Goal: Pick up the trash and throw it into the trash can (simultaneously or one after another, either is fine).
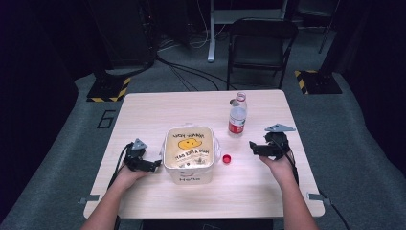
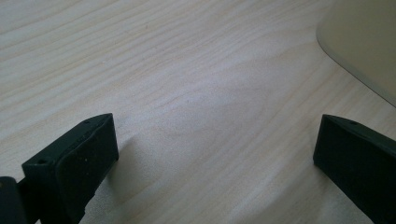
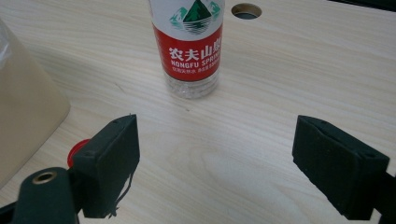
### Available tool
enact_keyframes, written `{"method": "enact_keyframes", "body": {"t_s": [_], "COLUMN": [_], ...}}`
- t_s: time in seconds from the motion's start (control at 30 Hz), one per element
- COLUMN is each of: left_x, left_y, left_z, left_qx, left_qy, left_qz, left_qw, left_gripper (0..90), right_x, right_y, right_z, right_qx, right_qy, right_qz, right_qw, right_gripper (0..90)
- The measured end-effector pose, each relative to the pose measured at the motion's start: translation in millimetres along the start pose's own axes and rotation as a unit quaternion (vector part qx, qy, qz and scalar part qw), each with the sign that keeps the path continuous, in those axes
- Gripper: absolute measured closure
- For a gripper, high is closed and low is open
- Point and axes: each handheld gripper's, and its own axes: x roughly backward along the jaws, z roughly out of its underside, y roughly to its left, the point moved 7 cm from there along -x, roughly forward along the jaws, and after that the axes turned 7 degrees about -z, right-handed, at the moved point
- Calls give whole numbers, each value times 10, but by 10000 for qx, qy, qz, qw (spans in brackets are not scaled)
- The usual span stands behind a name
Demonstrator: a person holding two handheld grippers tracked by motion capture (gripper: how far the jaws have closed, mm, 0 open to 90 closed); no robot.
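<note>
A clear plastic water bottle with a red label stands uncapped on the wooden table. Its red cap lies on the table between the bottle and a cream square bin lined with a yellow-printed bag. My right gripper hovers right of the cap, open, with bare table between its jaws. My left gripper rests low at the bin's left side, open and holding nothing; a corner of the bin appears in the left gripper view.
A round cable hole is cut in the table behind the bottle. A black folding chair stands beyond the far edge, with floor cables around it. The table's front edge lies close under my forearms.
</note>
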Motion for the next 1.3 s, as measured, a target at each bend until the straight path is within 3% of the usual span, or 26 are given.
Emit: {"method": "enact_keyframes", "body": {"t_s": [0.13, 0.27, 0.67, 1.3], "left_x": [-3, -1, 1, -4], "left_y": [-11, -11, -12, -27], "left_z": [-3, -3, -3, -10], "left_qx": [20, -26, -90, -65], "left_qy": [-9, 8, 24, 15], "left_qz": [-2, -1, 30, 37], "left_qw": [10000, 10000, 10000, 10000], "left_gripper": [0, 0, 0, 0], "right_x": [-37, -70, -189, -365], "right_y": [49, 68, 123, 93], "right_z": [-91, -147, -352, -669], "right_qx": [26, 75, 184, 9], "right_qy": [-16, -4, -97, -235], "right_qz": [-184, -219, -177, -61], "right_qw": [9998, 9997, 9996, 9997], "right_gripper": [134, 112, 55, 0]}}
